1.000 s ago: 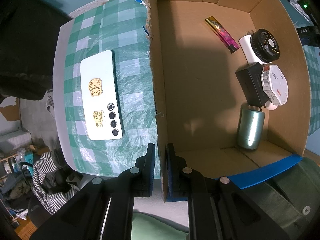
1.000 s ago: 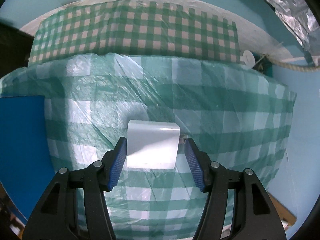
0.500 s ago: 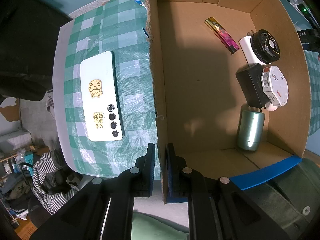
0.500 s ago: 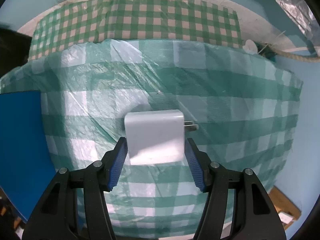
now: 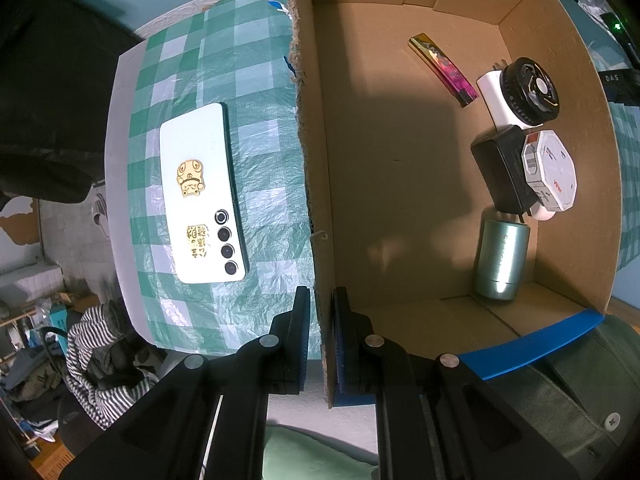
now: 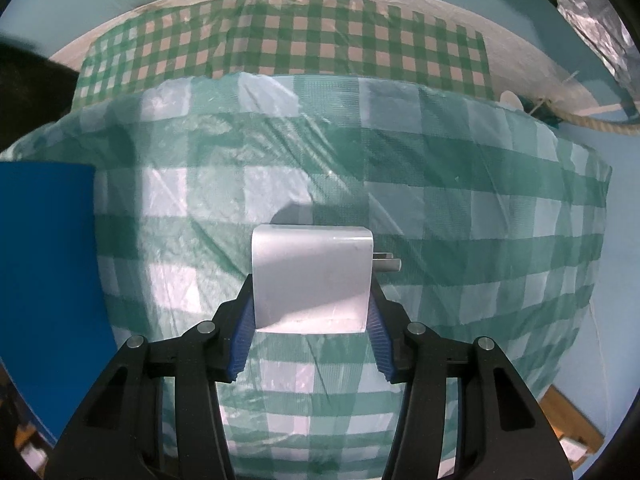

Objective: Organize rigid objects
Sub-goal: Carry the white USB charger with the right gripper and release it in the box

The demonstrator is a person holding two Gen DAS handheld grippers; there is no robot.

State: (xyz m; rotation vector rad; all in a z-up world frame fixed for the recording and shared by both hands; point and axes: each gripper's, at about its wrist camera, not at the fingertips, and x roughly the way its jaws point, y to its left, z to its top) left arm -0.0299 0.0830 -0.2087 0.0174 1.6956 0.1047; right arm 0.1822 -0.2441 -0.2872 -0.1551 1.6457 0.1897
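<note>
Two grippers engaged: right gripper (image 6: 308,320) clamps the white plastic plug-in charger (image 6: 311,280) above the green checked tablecloth (image 6: 480,240).
Left gripper (image 5: 321,320) pinches the brown cardboard box wall (image 5: 316,200), likely steadying it for the drop. Inside: teal metal cylinder (image 5: 501,264), black adapter (image 5: 500,172). White smartphone (image 5: 202,196) lies outside.

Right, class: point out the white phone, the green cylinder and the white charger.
white phone (image 5: 200,196): left wrist view, middle of its back, by the gold sticker.
green cylinder (image 5: 500,258): left wrist view, its side wall.
white charger (image 6: 312,276): right wrist view, its front face.
</note>
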